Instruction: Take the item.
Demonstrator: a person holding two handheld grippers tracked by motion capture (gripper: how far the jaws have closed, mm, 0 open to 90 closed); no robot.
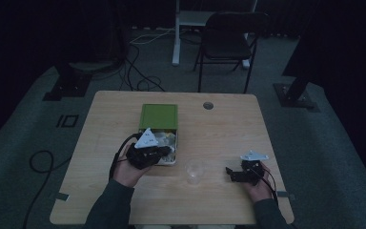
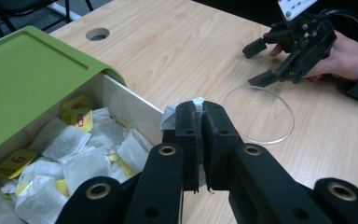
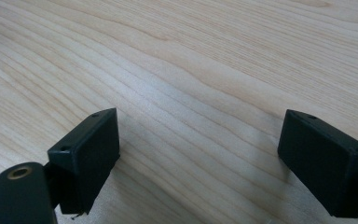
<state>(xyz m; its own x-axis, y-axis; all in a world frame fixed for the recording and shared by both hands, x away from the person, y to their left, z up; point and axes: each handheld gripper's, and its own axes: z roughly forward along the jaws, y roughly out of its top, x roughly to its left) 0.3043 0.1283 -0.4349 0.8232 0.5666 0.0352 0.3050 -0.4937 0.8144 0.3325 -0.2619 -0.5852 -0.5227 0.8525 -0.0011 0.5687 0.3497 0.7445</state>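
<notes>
A green box [image 1: 159, 116] [image 2: 23, 79] stands at the table's middle, its white drawer [image 2: 135, 109] pulled out and holding several tea bags [image 2: 81, 149]. My left gripper [image 1: 164, 151] [image 2: 199, 119] hovers at the drawer's front corner, shut on a white tea bag [image 2: 172, 116] that pokes out behind its jaws. A clear plastic cup [image 1: 195, 171] [image 2: 258, 114] stands on the table just right of the drawer. My right gripper [image 1: 229, 172] [image 2: 258, 63] [image 3: 200, 154] rests low over bare wood right of the cup, open with nothing between its jaws.
The wooden table [image 1: 219, 129] has a round cable hole [image 1: 208, 105] near its far edge. A black folding chair [image 1: 228, 40] stands beyond the table. Cables [image 1: 138, 71] lie on the carpet at left and behind.
</notes>
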